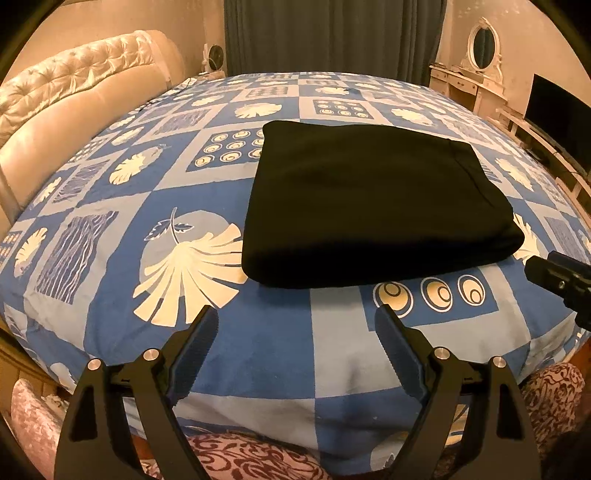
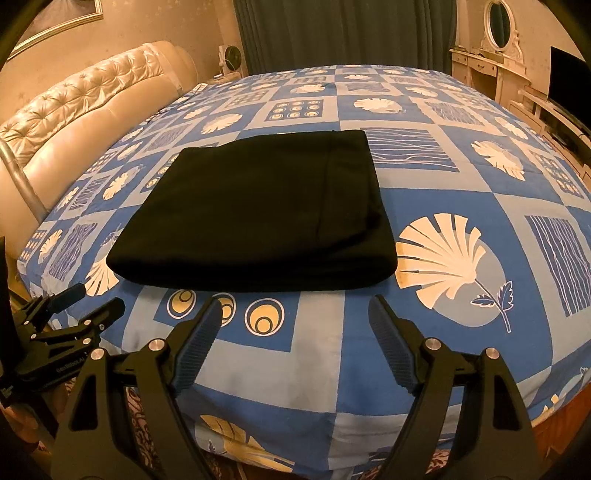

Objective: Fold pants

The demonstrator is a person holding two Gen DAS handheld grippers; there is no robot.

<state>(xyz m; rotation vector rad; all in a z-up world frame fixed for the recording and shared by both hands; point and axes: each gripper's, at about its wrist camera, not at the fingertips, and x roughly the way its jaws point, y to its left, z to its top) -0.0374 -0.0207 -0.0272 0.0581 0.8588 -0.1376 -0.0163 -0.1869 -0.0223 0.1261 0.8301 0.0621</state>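
Observation:
The black pants lie folded into a flat rectangle on the blue patterned bed cover; the right wrist view shows the same black pants left of centre. My left gripper hangs open above the bed's near edge, a short way in front of the fold and not touching it. My right gripper is also open, just short of the fold's near edge, with nothing between its fingers. Each gripper appears at the edge of the other's view: the right gripper, the left gripper.
A tufted cream headboard runs along the bed's left side. A white dressing table with an oval mirror and a dark screen stand at the far right. Dark curtains hang behind the bed. Patterned fabric lies below the bed's near edge.

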